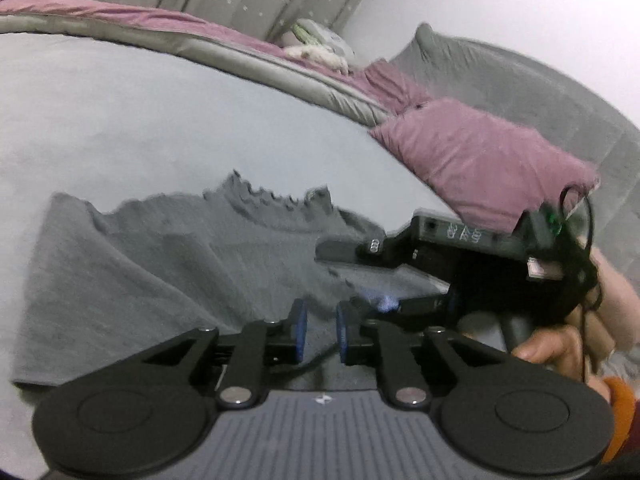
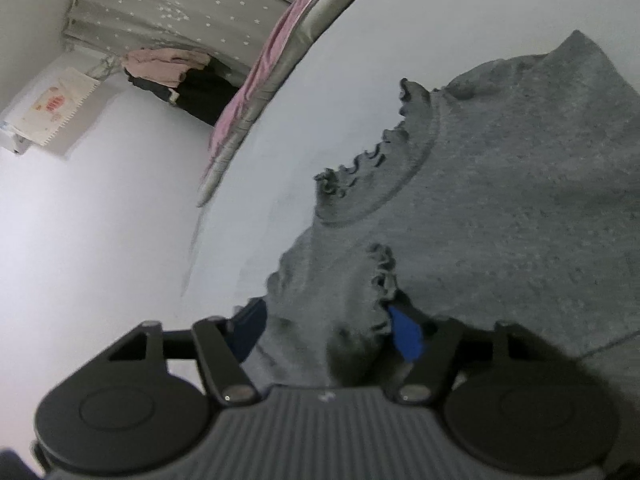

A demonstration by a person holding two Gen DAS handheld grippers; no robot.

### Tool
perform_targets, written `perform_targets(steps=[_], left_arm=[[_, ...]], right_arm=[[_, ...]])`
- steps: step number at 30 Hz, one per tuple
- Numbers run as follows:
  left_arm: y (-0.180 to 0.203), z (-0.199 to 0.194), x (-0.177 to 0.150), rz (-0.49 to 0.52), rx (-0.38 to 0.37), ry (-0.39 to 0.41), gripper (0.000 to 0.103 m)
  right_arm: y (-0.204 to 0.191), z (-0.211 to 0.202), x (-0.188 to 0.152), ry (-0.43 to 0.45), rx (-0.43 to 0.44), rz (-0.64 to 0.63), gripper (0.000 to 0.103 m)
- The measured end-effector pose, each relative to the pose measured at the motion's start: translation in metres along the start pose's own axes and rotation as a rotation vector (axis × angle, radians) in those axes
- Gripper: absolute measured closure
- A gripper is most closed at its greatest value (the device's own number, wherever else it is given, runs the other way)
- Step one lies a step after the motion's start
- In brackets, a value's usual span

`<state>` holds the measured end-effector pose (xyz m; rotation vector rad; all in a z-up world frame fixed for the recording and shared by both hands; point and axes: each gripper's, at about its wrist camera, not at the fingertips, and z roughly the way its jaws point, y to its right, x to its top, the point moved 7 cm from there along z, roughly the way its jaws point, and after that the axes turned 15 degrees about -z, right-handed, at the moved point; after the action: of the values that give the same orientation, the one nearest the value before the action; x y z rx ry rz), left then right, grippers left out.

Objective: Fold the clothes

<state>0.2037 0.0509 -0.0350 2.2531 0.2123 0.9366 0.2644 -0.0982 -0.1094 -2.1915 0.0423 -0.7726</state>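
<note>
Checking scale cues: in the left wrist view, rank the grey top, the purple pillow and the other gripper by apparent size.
1. grey top
2. purple pillow
3. right gripper, though it is nearer the camera, so its ranking against the pillow is unsure.

Grey top: matt knit cloth, faintly fuzzy and heathered, with a crimped ruffle edge at neck and cuff. Bed sheet: smooth, pale, matt cloth. Pillow: mauve cloth with a slight sheen, finely wrinkled. Curtain: grey fabric with small pale stars. Left tongs: matt black plastic arms, blue rubbery pads, dull silver metal pivot pins, ribbed grey housing.
</note>
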Motion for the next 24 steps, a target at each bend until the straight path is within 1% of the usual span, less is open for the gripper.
perform_targets(steps=[1, 2, 3, 4, 5, 6, 8, 13, 16, 18, 21, 24], left_arm=[[-0.002, -0.005, 0.003, -0.001, 0.017, 0.012, 0.087], [-0.005, -0.01, 0.007, -0.005, 0.045, 0.023, 0.087], [-0.01, -0.016, 0.01, -0.015, 0.081, 0.035, 0.087], [-0.015, -0.021, 0.014, -0.028, 0.114, 0.048, 0.087], [-0.023, -0.027, 0.019, -0.05, 0.142, 0.061, 0.087], [-0.03, -0.032, 0.023, -0.072, 0.17, 0.075, 0.087], [-0.045, -0.044, 0.031, -0.124, 0.214, 0.103, 0.087], [-0.078, -0.066, 0.046, -0.239, 0.294, 0.185, 0.087], [-0.098, -0.074, 0.05, -0.333, 0.322, 0.21, 0.087], [-0.108, -0.077, 0.05, -0.367, 0.337, 0.218, 0.087], [-0.116, -0.077, 0.051, -0.392, 0.345, 0.228, 0.087], [-0.122, -0.077, 0.053, -0.436, 0.32, 0.237, 0.087]], right_arm=[[0.0, 0.0, 0.0, -0.004, -0.011, -0.006, 0.047], [0.0, -0.001, -0.001, -0.008, -0.021, -0.011, 0.052], [0.0, -0.001, -0.002, -0.014, -0.034, -0.017, 0.058], [-0.001, -0.001, -0.003, -0.018, -0.048, -0.027, 0.061], [-0.002, -0.001, -0.004, -0.022, -0.062, -0.037, 0.068], [-0.004, -0.001, -0.005, -0.029, -0.077, -0.051, 0.079], [-0.007, -0.001, -0.006, -0.043, -0.104, -0.079, 0.093], [-0.038, -0.013, 0.003, -0.028, -0.124, -0.147, 0.096], [-0.069, -0.02, 0.014, -0.016, -0.126, -0.194, 0.096], [-0.094, -0.023, 0.023, -0.007, -0.119, -0.226, 0.096], [-0.132, -0.026, 0.036, 0.007, -0.104, -0.266, 0.096], [-0.17, -0.026, 0.05, 0.014, -0.091, -0.294, 0.096]])
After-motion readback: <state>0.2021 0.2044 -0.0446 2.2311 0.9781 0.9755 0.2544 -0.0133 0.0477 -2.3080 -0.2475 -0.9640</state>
